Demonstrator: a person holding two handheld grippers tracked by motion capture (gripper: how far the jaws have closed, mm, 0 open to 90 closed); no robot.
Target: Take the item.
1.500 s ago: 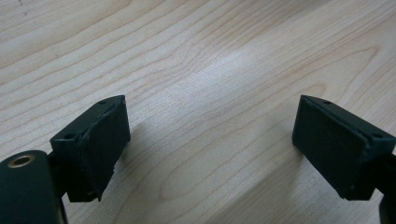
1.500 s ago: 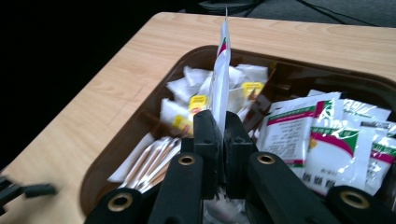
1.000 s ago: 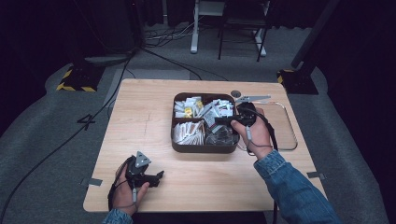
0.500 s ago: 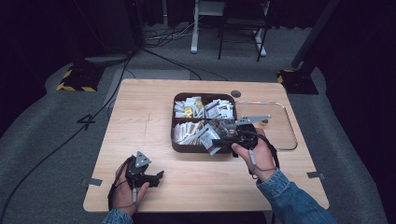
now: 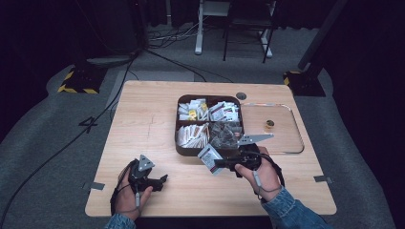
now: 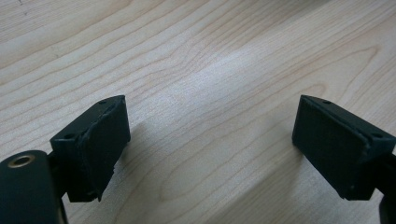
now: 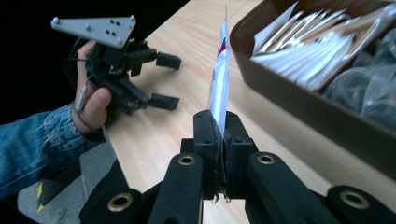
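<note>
White sachet [image 7: 219,84] pinched in right gripper [image 7: 219,135], left gripper [image 6: 210,140] spread wide

A small white sachet [image 5: 210,158] with a red-and-dark printed label is pinched edge-on between the shut jaws of the right gripper [image 5: 220,162], clear of the wooden table [image 5: 143,124], just in front of a brown four-compartment tray [image 5: 187,150]. The tray's compartments hold more white sachets [image 5: 192,135] and clear plastic-wrapped items [image 5: 224,134]. In the right gripper view, the sachet [image 7: 219,79] stands upright from the jaws.
</note>
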